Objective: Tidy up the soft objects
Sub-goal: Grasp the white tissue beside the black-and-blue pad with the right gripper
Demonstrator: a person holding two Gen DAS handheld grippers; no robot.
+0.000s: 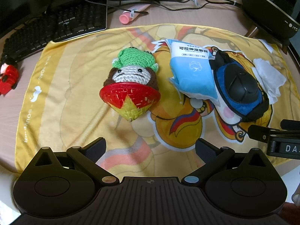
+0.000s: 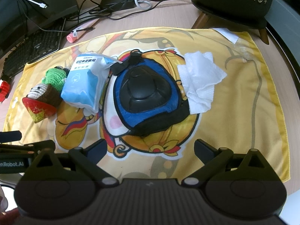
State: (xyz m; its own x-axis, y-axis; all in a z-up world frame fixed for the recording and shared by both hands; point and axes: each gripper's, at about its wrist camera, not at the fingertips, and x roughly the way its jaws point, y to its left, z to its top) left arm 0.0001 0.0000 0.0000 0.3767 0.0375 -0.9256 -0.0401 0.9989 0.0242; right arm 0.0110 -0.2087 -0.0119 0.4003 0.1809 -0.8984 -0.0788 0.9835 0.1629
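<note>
On a yellow printed cloth (image 1: 56, 97) (image 2: 243, 97) lie several soft things in a row. A crocheted doll (image 1: 131, 75) (image 2: 45, 93) with a green hat and a red-and-yellow woven cone sits at the left. Beside it lies a blue-and-white cotton pad pack (image 1: 191, 69) (image 2: 84, 82), then a blue and black knee pad (image 1: 240, 88) (image 2: 146, 95), then a crumpled white tissue (image 1: 268, 78) (image 2: 200, 82). My left gripper (image 1: 150, 148) is open, hovering near the cloth's front edge below the doll. My right gripper (image 2: 150, 148) is open in front of the knee pad, holding nothing.
A black keyboard (image 1: 52, 30) (image 2: 31, 52) sits back left, with a pink tube (image 1: 131, 15) (image 2: 78, 31) and cables behind the cloth. A red toy (image 1: 7, 78) (image 2: 3, 90) lies off the cloth's left edge. A dark speaker on wooden legs (image 2: 230, 1) stands back right.
</note>
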